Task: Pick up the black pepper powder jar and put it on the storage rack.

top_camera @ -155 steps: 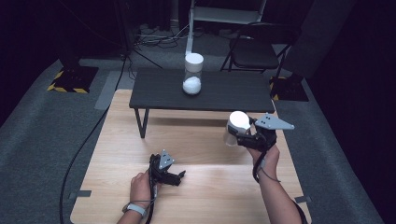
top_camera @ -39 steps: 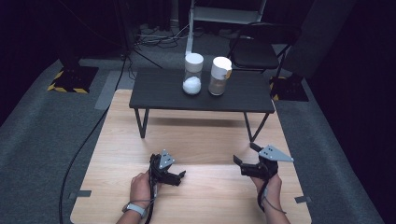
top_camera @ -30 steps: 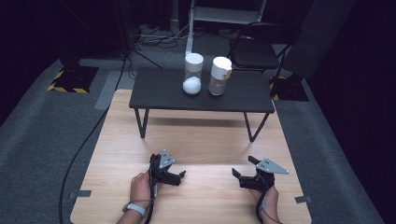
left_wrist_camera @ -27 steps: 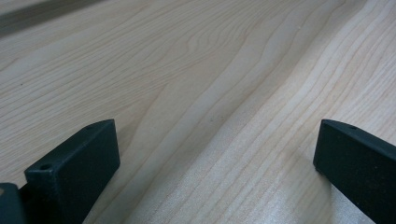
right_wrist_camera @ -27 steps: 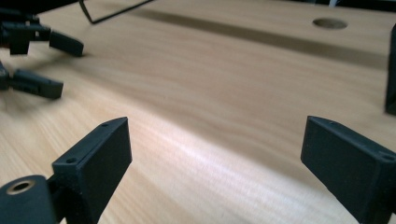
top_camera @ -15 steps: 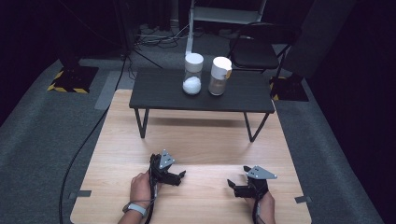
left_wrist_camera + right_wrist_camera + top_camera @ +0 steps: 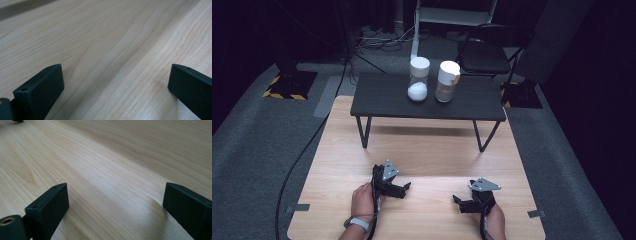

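**Both grippers empty on the wooden surface; two jars stand on the dark low table**

The left gripper (image 7: 406, 187) rests low on the pale wooden surface (image 7: 427, 150), near the person's edge. In the left gripper view its fingers (image 7: 40, 91) stand wide apart with bare wood grain between them: released, grasping nothing.

The right gripper (image 7: 457, 201) lies on the same surface, well apart from the left one. In the right gripper view its fingers (image 7: 48, 205) are spread, and they have just been opening further; nothing is between them.

On the dark low table (image 7: 382, 100) beyond the grippers stand two upright jars with white lids. The left jar (image 7: 418, 79) holds a white mass at its bottom. The right jar (image 7: 446, 81) stands just beside it and holds a tan fill. Both jars are well away from either gripper.
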